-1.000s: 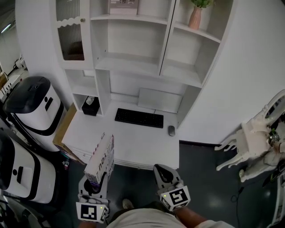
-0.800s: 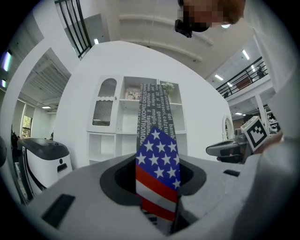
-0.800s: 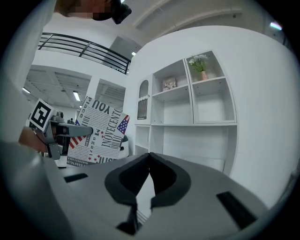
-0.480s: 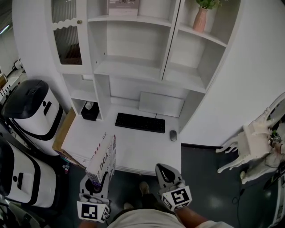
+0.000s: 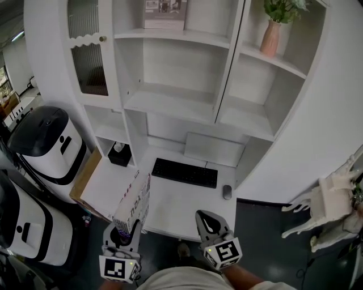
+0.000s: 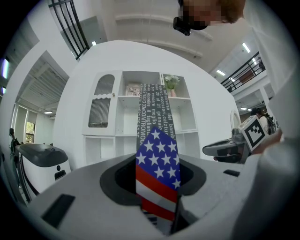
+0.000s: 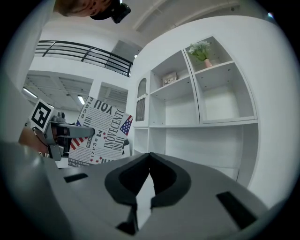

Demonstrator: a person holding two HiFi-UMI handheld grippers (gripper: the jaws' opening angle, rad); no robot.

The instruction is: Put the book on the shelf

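The book (image 5: 133, 205), with newsprint lettering and a stars-and-stripes cover, stands on edge in my left gripper (image 5: 126, 229), which is shut on its lower end, low at the left of the head view. In the left gripper view the book (image 6: 157, 173) fills the gap between the jaws of the left gripper (image 6: 157, 164), with the white shelf unit (image 6: 140, 117) straight ahead. My right gripper (image 5: 204, 216) hangs beside it, shut with nothing in it. The right gripper (image 7: 150, 157) shows its tips together, with the book (image 7: 101, 133) at its left. The shelf unit (image 5: 187, 102) has several bare compartments.
On the white desk (image 5: 170, 209) lie a black keyboard (image 5: 184, 173) and a mouse (image 5: 227, 192). A black box (image 5: 119, 154) sits in a low cubby. A pink vase (image 5: 271, 35) and a framed item (image 5: 164, 14) stand on upper shelves. White machines (image 5: 48, 144) are at the left, a white chair (image 5: 332, 209) at the right.
Both grippers have moved forward toward the desk and shelf unit, which now looks nearer and higher in the head view. The book stays held in the left gripper.
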